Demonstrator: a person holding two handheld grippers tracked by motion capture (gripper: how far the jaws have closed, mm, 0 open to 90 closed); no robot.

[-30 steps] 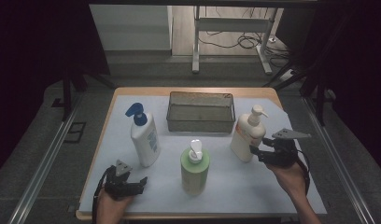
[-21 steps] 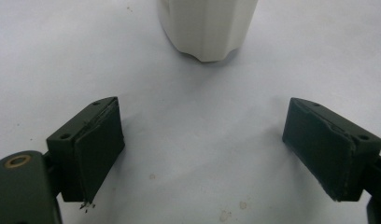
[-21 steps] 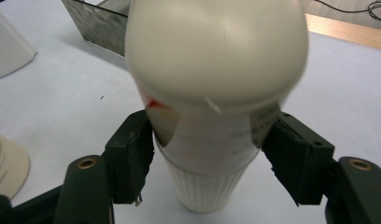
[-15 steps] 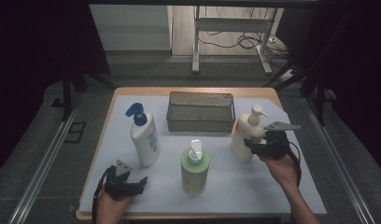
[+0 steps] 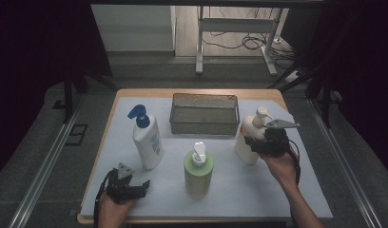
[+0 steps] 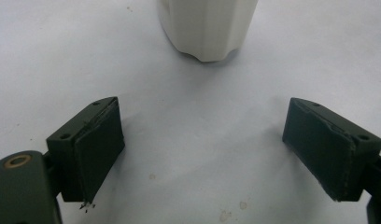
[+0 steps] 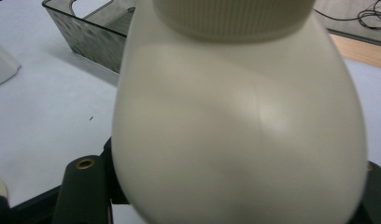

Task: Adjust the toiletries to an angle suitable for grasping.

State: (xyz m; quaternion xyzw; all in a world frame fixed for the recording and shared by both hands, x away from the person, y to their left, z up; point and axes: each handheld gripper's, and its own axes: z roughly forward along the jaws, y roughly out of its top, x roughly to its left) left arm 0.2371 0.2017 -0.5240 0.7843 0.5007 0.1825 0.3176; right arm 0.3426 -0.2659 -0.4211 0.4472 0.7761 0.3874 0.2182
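A cream pump bottle [image 5: 248,142] stands upright at the right of the white mat. My right gripper [image 5: 254,144] reaches it from the right, with its jaws apart on either side of the lower body. In the right gripper view the cream bottle [image 7: 240,116] hides the pads, so any contact is out of sight. My left gripper [image 5: 144,185] rests low at the front left, open and holding nothing. In the left gripper view it [image 6: 226,144] points at the base of the white bottle [image 6: 207,28]. That white bottle with a blue pump [image 5: 148,142] stands just beyond it.
A green pump bottle [image 5: 198,171] stands at the front middle between my hands. A dark mesh basket [image 5: 205,96] sits at the back centre, empty. The white mat [image 5: 249,190] covers a wooden table whose edge shows at the left and back.
My right gripper has slid left from beside the cream bottle until the bottle stands between its jaws. The left gripper and all the bottles have stayed put.
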